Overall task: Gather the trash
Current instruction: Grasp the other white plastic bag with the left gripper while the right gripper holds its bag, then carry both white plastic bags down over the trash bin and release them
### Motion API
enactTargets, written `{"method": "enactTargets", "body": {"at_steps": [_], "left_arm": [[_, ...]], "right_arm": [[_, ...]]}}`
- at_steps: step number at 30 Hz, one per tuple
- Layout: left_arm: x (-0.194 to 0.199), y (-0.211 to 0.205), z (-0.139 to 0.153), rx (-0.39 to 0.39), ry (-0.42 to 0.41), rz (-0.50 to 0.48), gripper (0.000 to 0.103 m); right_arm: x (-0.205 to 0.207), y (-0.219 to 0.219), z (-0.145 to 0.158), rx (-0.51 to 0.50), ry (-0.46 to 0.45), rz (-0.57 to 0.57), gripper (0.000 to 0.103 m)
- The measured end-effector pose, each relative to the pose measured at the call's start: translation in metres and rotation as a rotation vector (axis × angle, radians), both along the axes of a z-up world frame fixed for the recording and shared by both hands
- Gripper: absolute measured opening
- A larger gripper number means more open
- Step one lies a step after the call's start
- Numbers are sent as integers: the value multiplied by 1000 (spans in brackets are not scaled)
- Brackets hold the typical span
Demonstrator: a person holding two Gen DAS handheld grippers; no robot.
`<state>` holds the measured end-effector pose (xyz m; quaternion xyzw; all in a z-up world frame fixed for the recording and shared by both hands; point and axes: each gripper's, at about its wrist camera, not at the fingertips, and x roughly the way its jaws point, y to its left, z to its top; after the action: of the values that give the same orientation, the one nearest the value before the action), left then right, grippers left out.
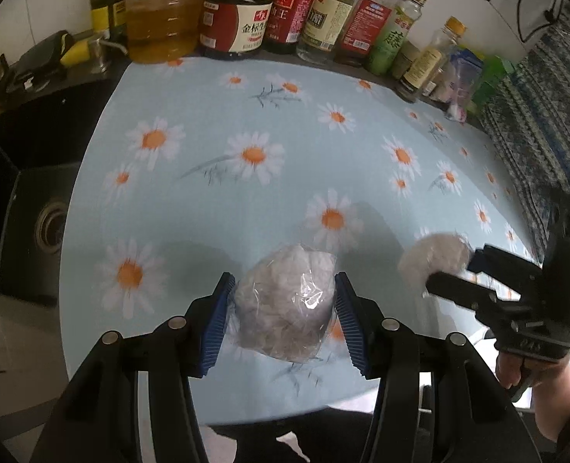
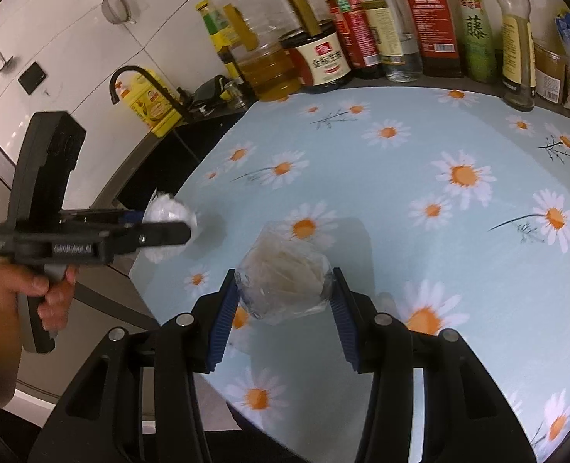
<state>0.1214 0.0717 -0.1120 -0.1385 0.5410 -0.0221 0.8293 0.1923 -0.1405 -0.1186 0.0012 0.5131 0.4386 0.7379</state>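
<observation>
In the left wrist view, my left gripper is shut on a crumpled wad of clear plastic wrap, held above the daisy-print tablecloth. To its right, my right gripper is in a person's hand and grips a second pale plastic wad. In the right wrist view, the right gripper pinches that crumpled plastic wad between its blue pads. The left gripper is at the left over the table's edge, shut on its whitish wad.
A row of oil and sauce bottles lines the back of the table. A dark sink with a black faucet lies to the left. A blue patterned cloth covers the right side.
</observation>
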Motion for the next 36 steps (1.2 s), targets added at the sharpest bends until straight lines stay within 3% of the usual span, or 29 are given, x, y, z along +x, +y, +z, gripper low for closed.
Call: {"method": "enactTargets", "body": {"at_steps": [10, 19, 36], "left_arm": [[-70, 14, -12, -63, 4, -33, 50], [-110, 20, -22, -118, 15, -74, 50], [-151, 13, -65, -155, 127, -100, 51]], "right_arm": [[-66, 24, 7, -48, 10, -1, 48], [-119, 33, 13, -83, 24, -1, 48], [-190, 31, -35, -177, 151, 23, 48]]}}
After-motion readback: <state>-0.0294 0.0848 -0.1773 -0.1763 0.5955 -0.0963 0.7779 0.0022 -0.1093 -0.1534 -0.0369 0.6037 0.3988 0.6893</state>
